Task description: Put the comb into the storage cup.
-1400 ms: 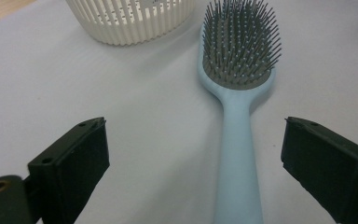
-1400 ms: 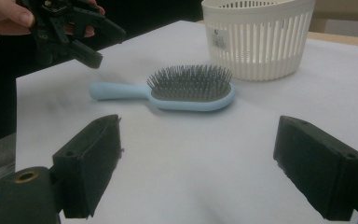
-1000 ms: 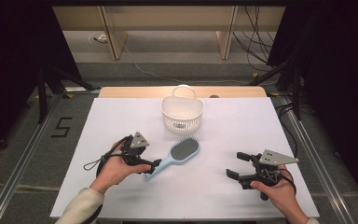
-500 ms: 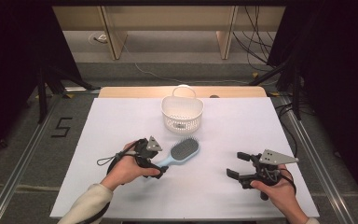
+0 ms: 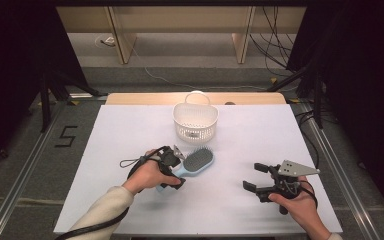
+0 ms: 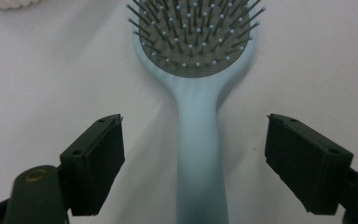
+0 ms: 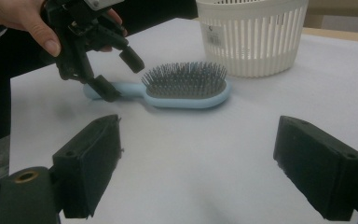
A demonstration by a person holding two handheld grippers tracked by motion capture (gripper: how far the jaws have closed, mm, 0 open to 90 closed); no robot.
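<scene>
Pale-blue hairbrush [image 6: 199, 140] lay bristles-up on the white surface [image 5: 260, 150]; the left claw [image 6: 193, 161], closing a little, straddled its handle untouched; the right claw [image 7: 209, 172] gaped empty.

My left gripper [image 5: 176, 170] has slid right across the table [image 5: 130, 130] toward the hairbrush [image 5: 192, 165] and dropped a little. It now straddles the light-blue handle, and its jaws have just been closing slightly, with the handle between them but not yet pressed.
</scene>
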